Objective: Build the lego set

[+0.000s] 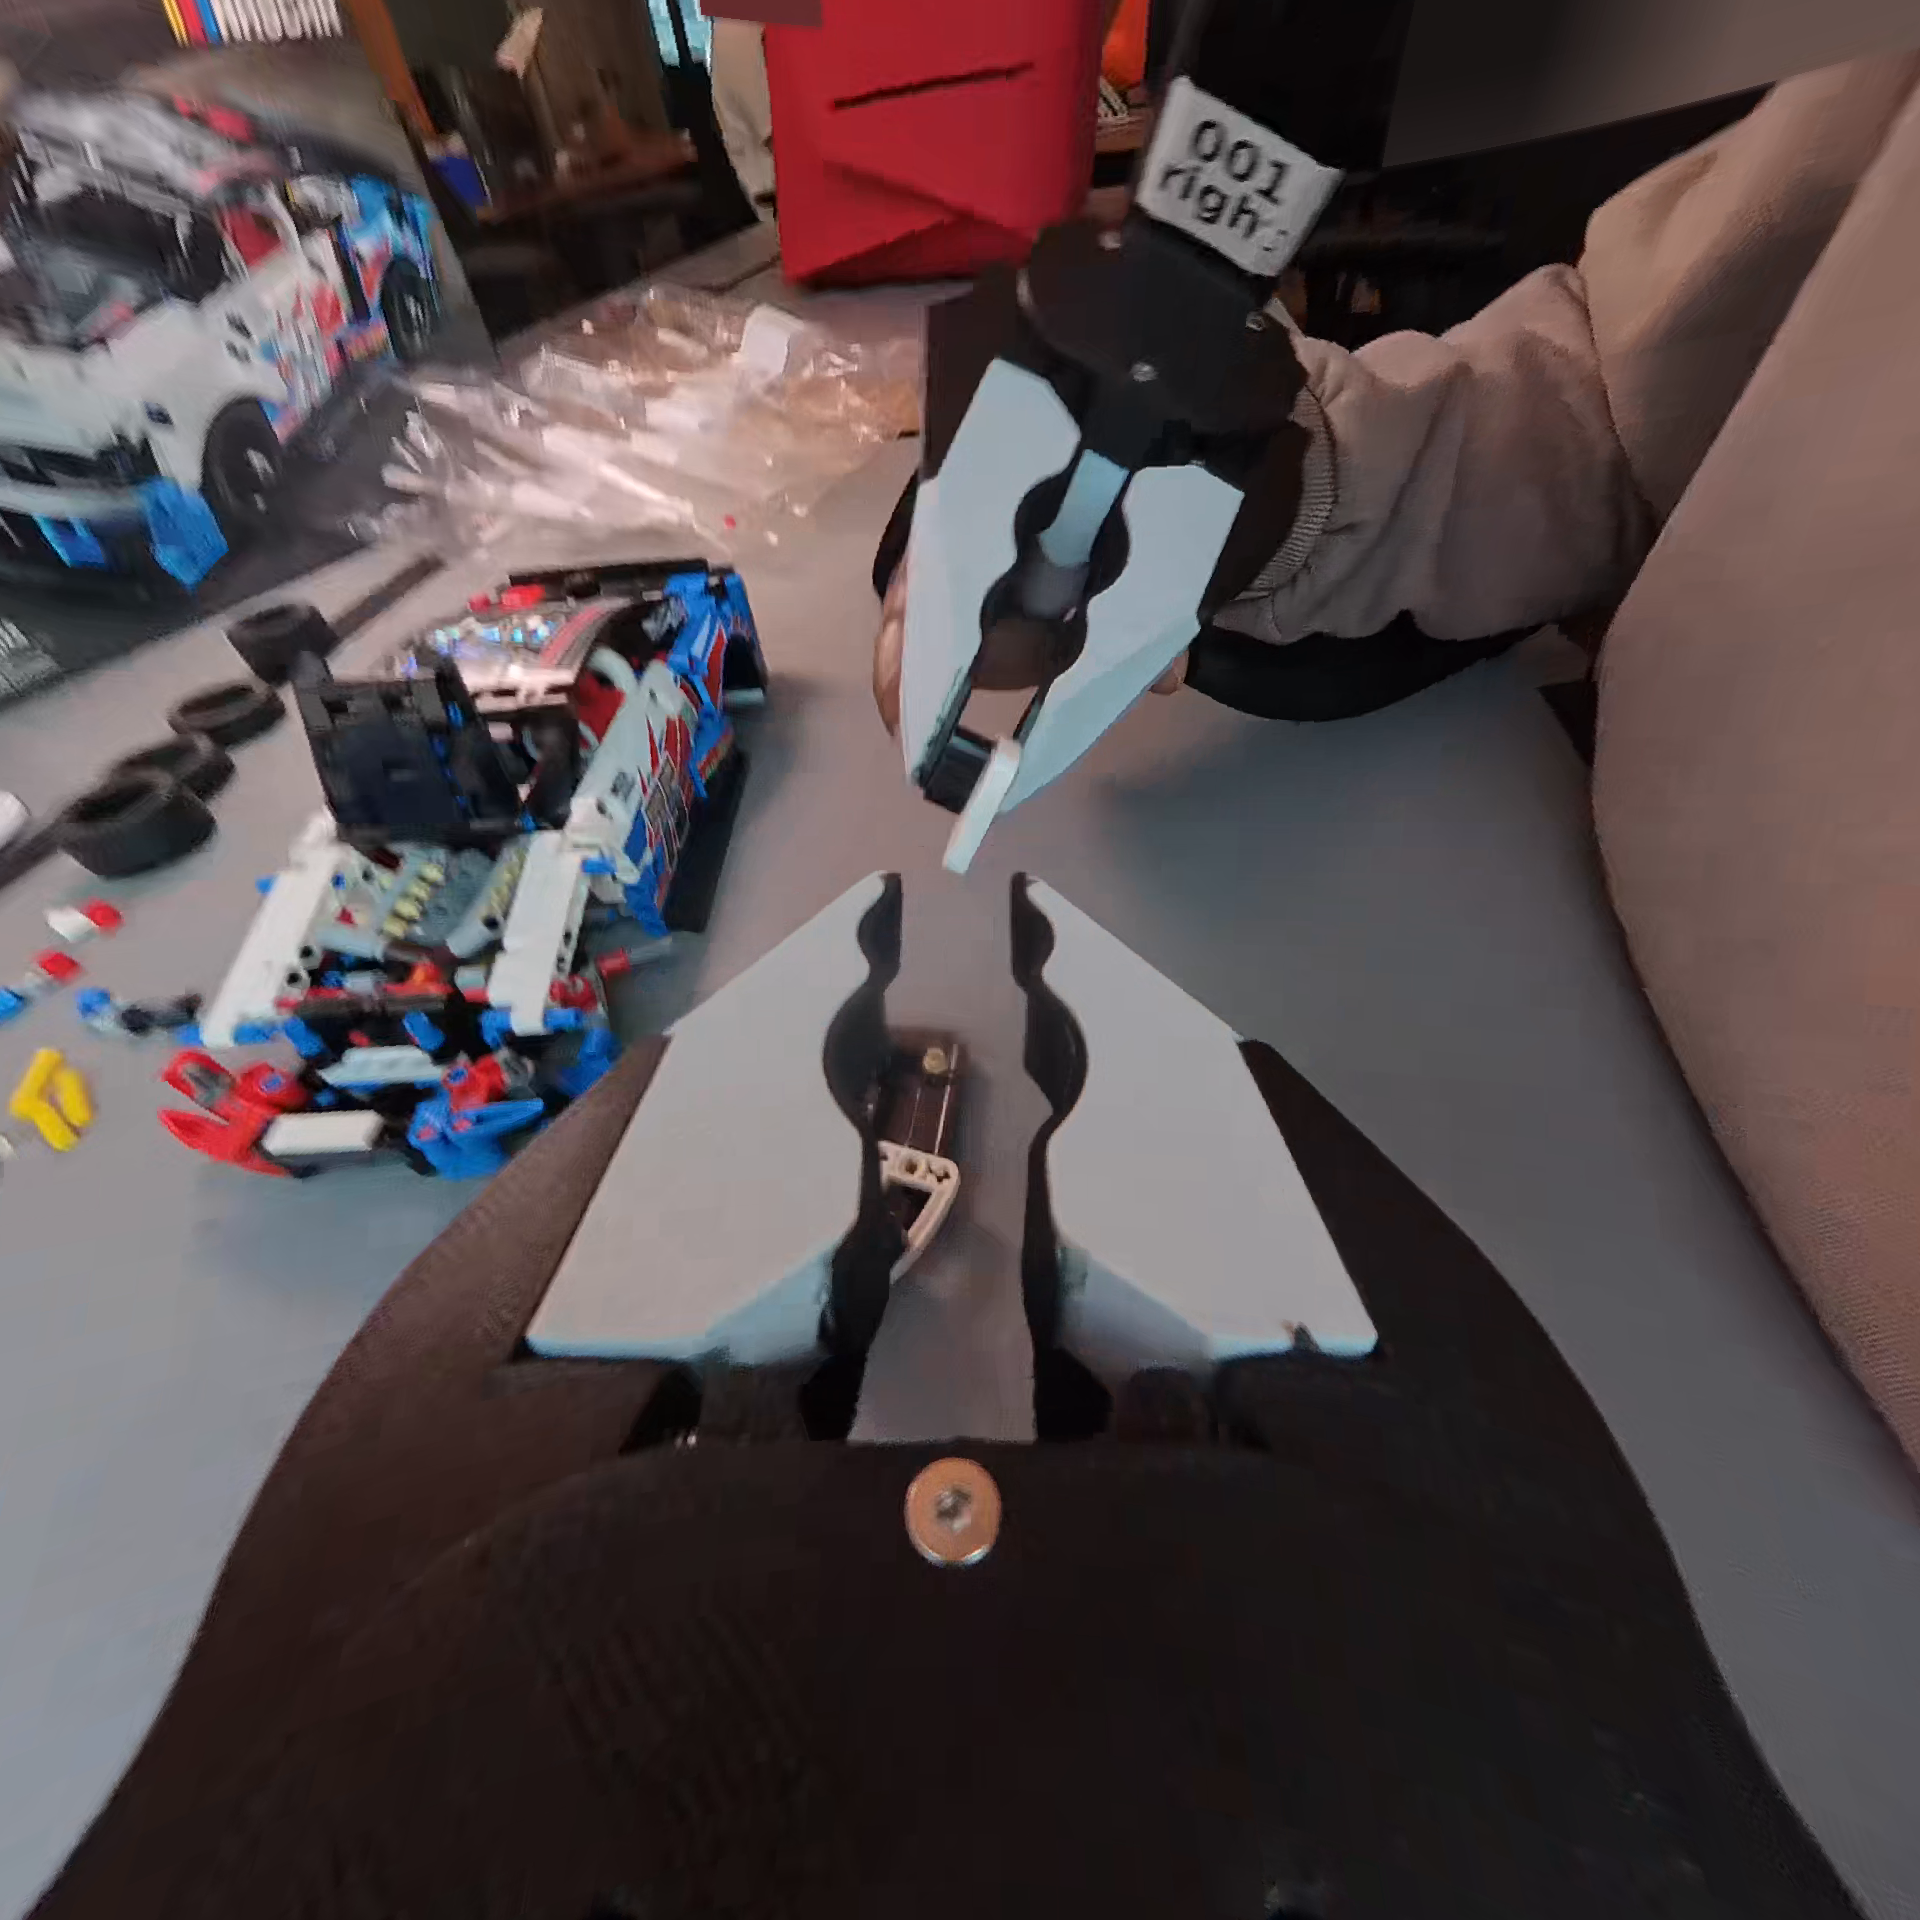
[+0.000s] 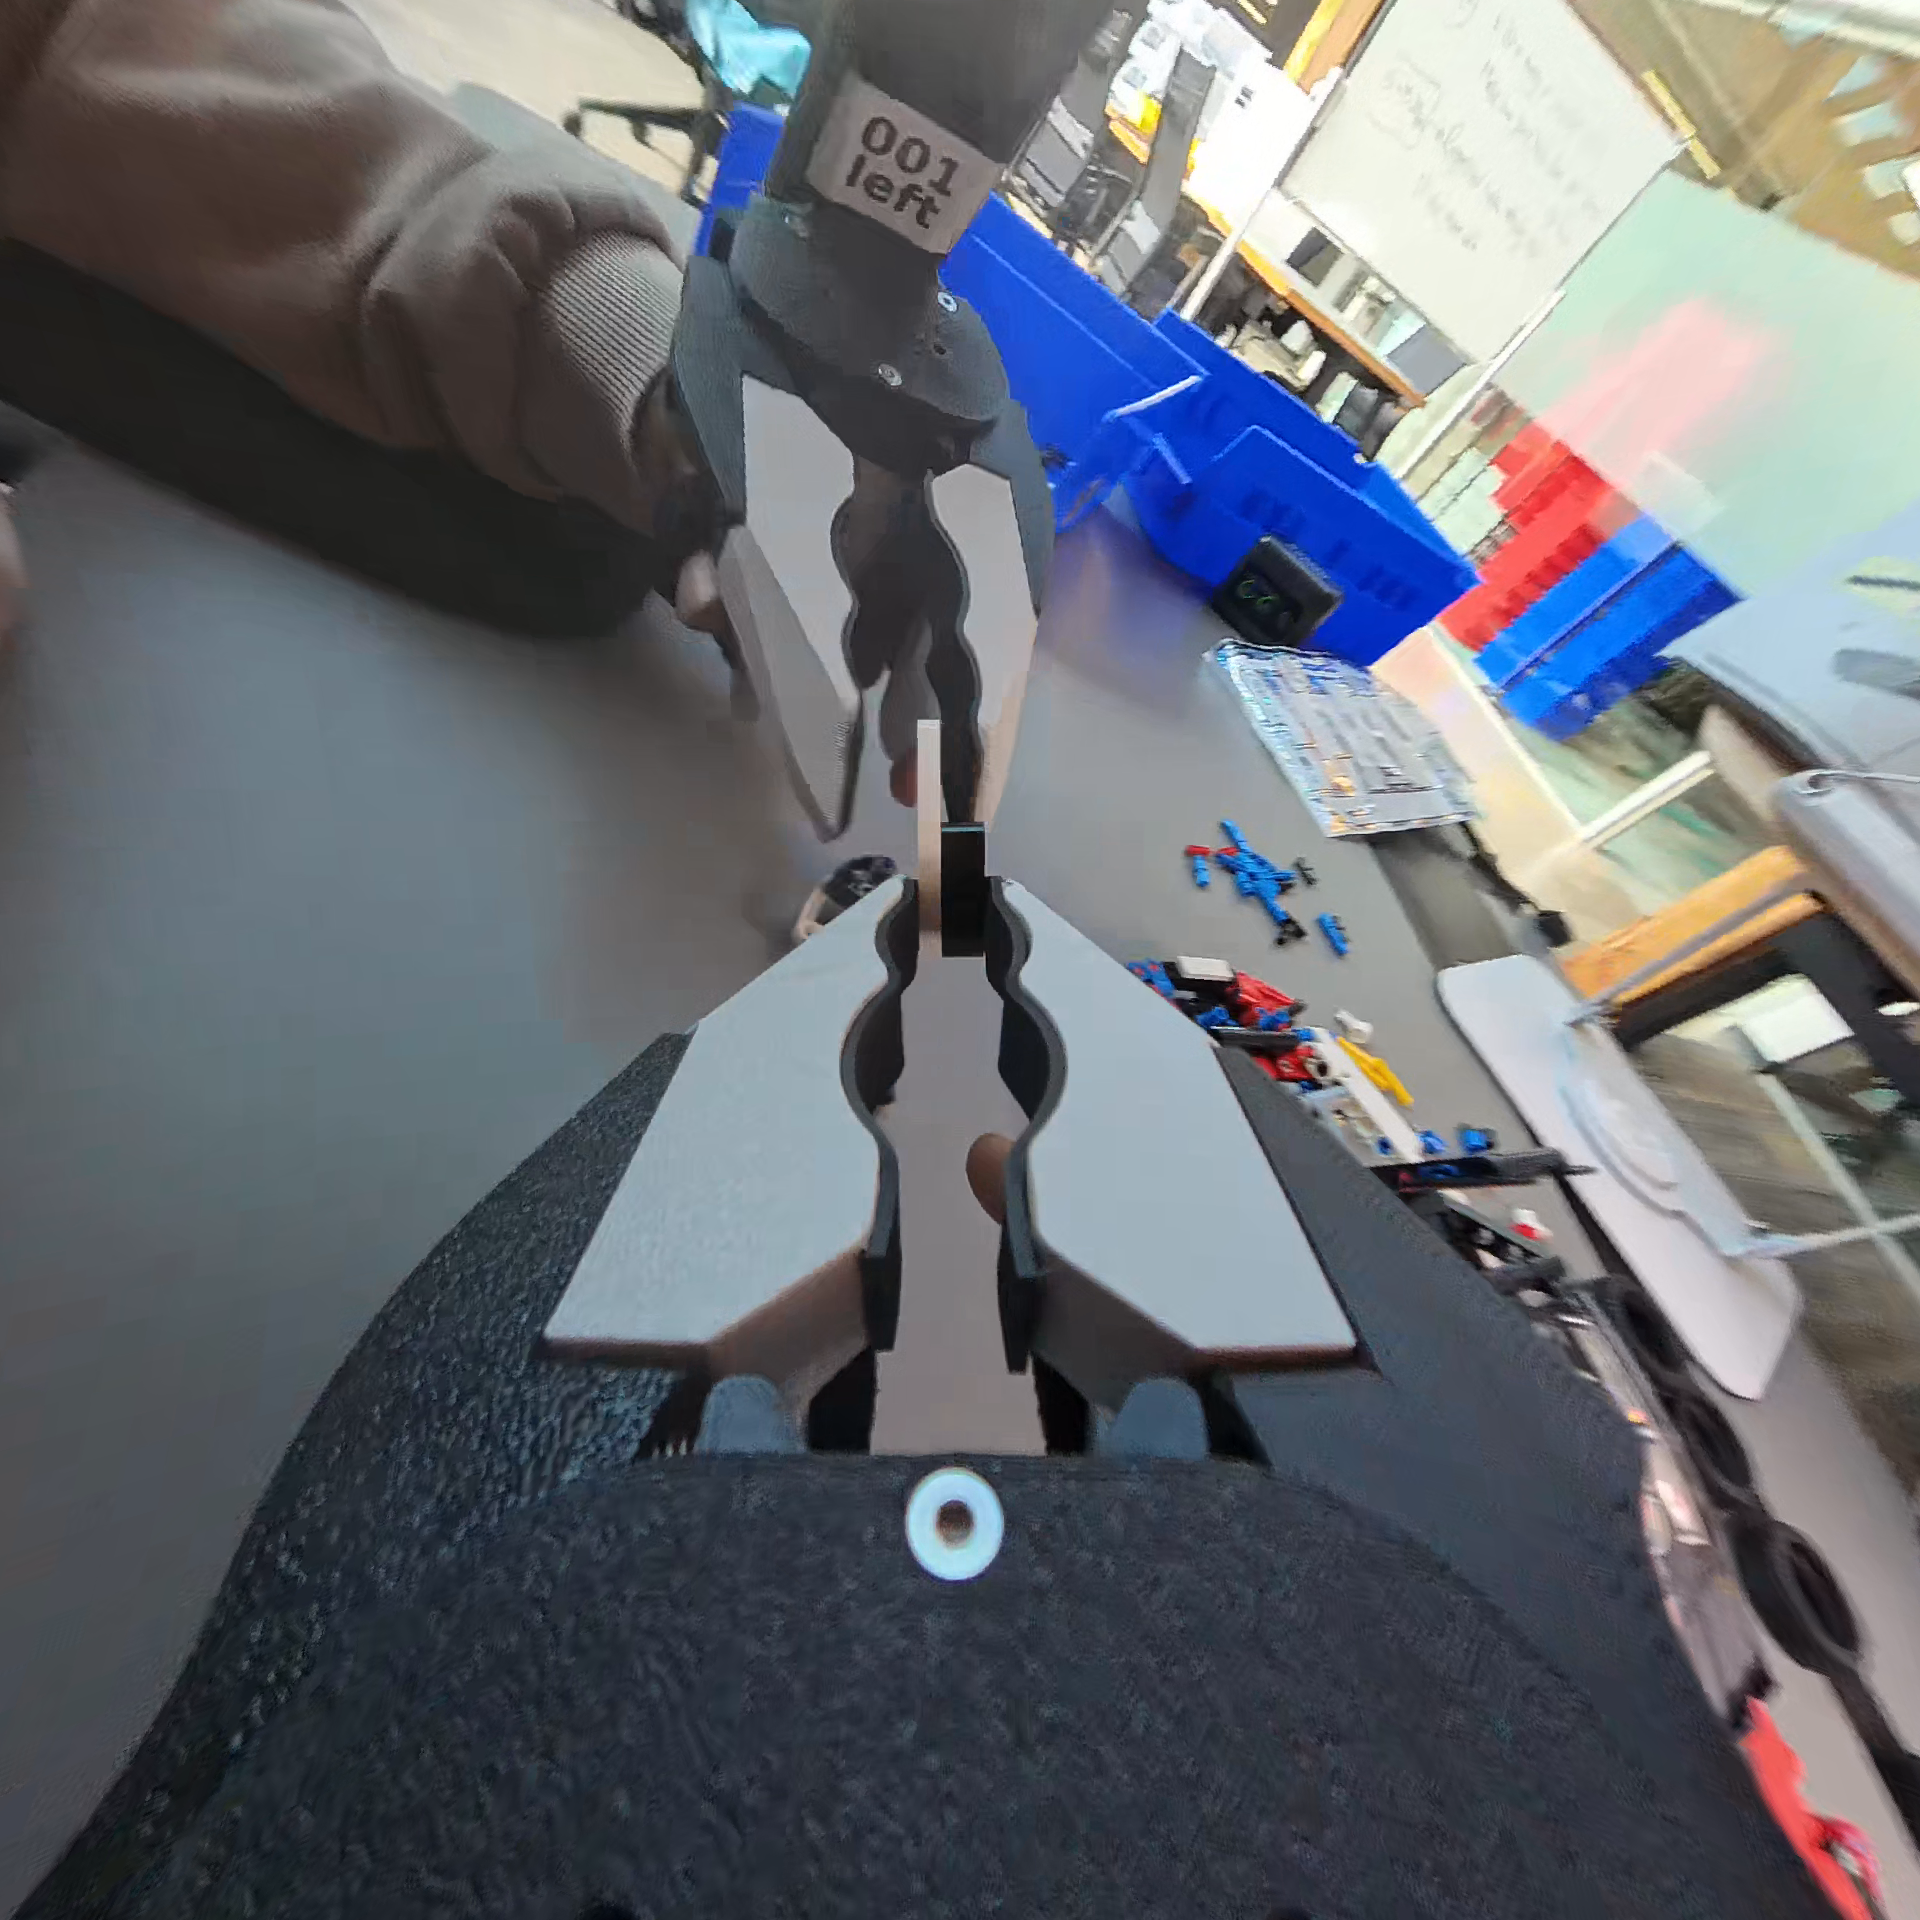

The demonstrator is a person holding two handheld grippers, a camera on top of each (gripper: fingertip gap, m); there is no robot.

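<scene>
Over the grey worktop (image 1: 1351, 935), beside the half-built lego car (image 1: 499, 862), your right gripper (image 1: 971, 805) tilts down, pinching a white-and-black piece (image 2: 954, 883) toward your left gripper (image 1: 956, 894), its jaws slightly apart

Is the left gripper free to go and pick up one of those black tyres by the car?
Probably yes: the left gripper is open and holds nothing, and the black tyres lie uncovered on the table, left of the half-built car.
</scene>
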